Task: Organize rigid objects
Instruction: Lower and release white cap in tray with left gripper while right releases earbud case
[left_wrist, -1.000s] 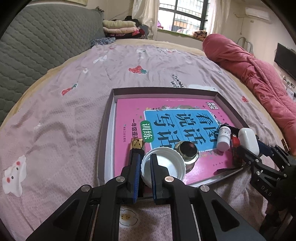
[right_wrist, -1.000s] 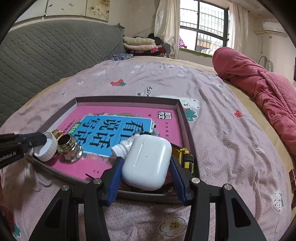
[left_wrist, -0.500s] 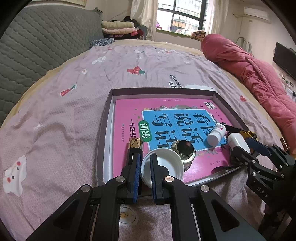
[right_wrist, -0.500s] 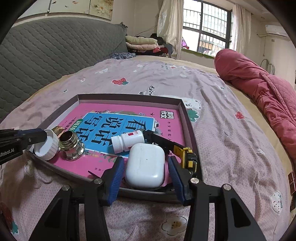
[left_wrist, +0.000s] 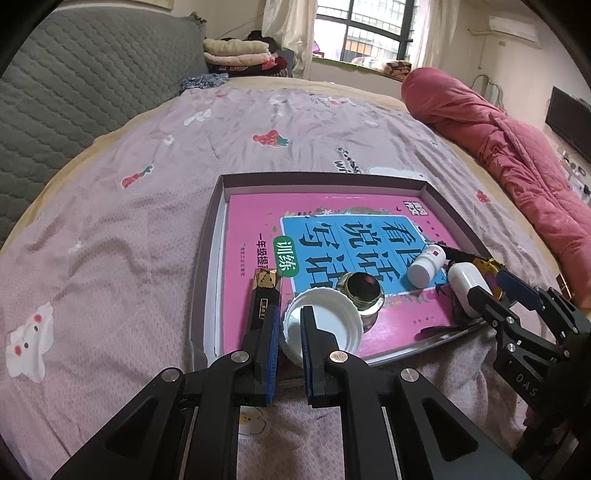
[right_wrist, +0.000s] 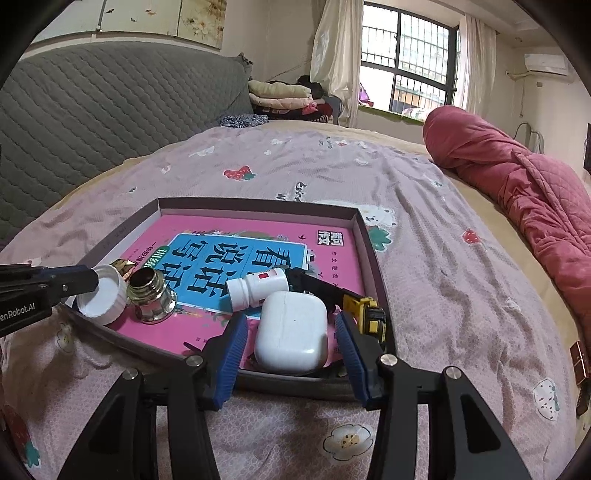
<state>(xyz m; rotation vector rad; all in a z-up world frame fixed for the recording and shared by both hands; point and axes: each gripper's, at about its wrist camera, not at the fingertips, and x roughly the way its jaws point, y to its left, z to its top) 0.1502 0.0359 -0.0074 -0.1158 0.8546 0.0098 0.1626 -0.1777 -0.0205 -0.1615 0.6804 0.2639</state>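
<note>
Earbud case (right_wrist: 291, 334) in shallow tray (right_wrist: 255, 205)

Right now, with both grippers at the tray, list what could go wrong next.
1. The left gripper pinches only the rim of the white ribbed plastic cap, which sits close to the shiny round metal jar; moving the cap may knock the jar.
2. The right gripper flanks the white rounded earbud case with gaps either side; an off-centre close could shove it into the small white pill bottle or yellow tape measure.
</note>
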